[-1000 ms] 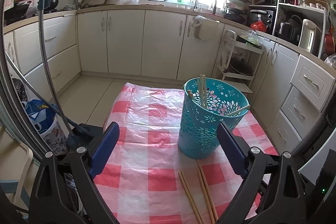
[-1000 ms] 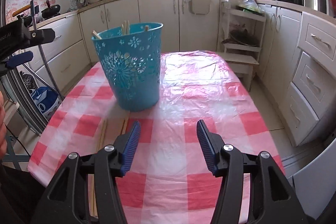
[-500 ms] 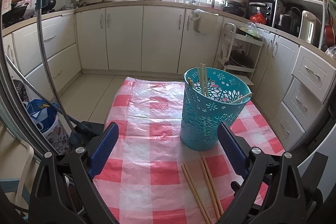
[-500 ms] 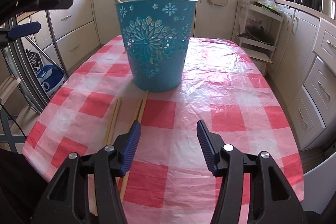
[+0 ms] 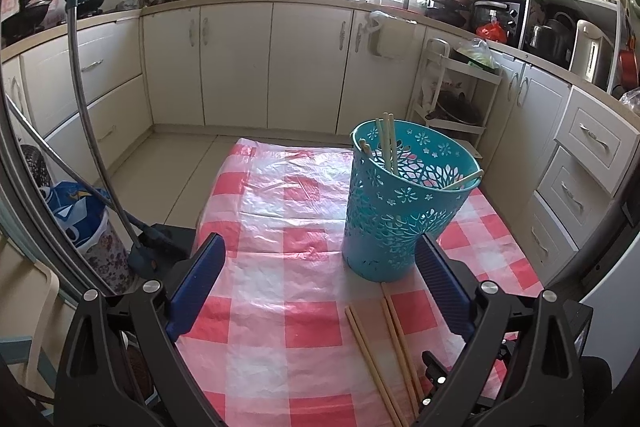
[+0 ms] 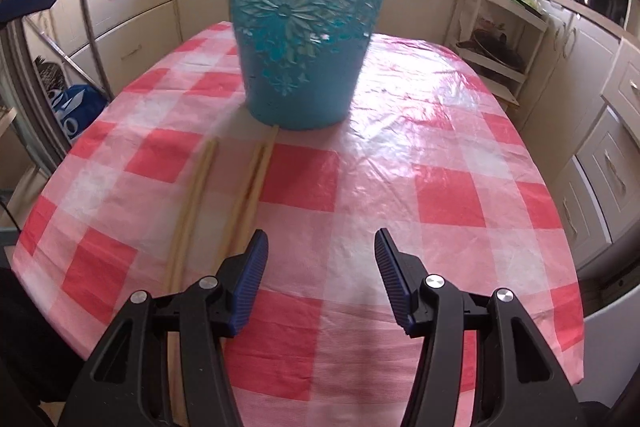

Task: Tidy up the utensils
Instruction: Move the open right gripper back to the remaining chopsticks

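Note:
A teal perforated basket (image 5: pixel 404 207) stands on the red-and-white checked tablecloth (image 5: pixel 288 239) and holds several wooden chopsticks (image 5: pixel 386 143). More wooden chopsticks (image 5: pixel 384 347) lie flat on the cloth in front of it. In the right wrist view the basket (image 6: pixel 304 27) is close ahead, with the loose chopsticks (image 6: pixel 248 195) just left of the fingers. My left gripper (image 5: pixel 316 267) is open and empty, above the near table edge. My right gripper (image 6: pixel 320 251) is open and empty, low over the cloth beside the chopsticks.
The table's left edge drops to a metal stand (image 5: pixel 92 115) and a blue bag (image 5: pixel 76 211). Cream kitchen cabinets (image 5: pixel 304 67) ring the room. A white wire rack (image 5: pixel 456 95) stands behind the table, drawers (image 6: pixel 604 163) to the right.
My right gripper has moved down and forward toward the basket and the loose chopsticks. My left gripper has drawn back slightly, showing more of the chopsticks on the cloth.

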Tool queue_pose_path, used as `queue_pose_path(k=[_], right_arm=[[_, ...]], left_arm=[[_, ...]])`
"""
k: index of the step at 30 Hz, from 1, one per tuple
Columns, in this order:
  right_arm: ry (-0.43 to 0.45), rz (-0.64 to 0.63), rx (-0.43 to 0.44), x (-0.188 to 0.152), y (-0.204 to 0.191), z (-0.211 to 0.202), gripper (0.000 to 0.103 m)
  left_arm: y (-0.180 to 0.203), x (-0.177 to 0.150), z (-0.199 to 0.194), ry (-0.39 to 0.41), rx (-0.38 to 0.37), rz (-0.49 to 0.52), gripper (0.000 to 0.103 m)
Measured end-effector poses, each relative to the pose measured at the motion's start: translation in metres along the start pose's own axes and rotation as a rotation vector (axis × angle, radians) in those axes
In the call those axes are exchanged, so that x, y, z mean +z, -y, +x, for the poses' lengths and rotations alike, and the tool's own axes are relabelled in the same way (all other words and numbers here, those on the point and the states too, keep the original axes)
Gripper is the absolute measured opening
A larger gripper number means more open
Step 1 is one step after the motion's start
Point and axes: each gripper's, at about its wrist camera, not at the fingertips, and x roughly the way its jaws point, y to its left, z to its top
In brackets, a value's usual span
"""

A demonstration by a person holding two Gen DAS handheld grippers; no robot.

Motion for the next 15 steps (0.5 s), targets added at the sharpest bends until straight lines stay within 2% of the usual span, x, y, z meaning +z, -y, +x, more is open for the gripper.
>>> queue_pose_path(k=[3, 6, 9, 10, 12, 15], right_arm=[[0.046, 0.065, 0.064, 0.002, 0.009, -0.009, 0.054], [0.049, 0.018, 0.073, 0.002, -0.002, -0.007, 0.054], [0.010, -0.027, 0.047, -0.002, -0.012, 0.003, 0.054], [0.020, -0.023, 0.041, -0.001, -0.011, 0.002, 0.054], [0.000, -0.022, -0.004, 0.000, -0.007, 0.005, 0.054], [-0.019, 0.038, -0.014, -0.001, 0.007, 0.009, 0.053]], left_arm=[[-0.001, 0.000, 0.002, -0.008, -0.003, -0.009, 0.092], [0.000, -0.002, 0.004, -0.015, -0.002, -0.007, 0.092], [0.003, -0.005, 0.009, -0.034, 0.001, 0.009, 0.092], [0.004, -0.006, 0.011, -0.042, 0.003, 0.015, 0.092], [0.007, -0.010, 0.016, -0.064, 0.011, 0.034, 0.092], [0.012, -0.016, 0.025, -0.106, 0.023, 0.063, 0.092]])
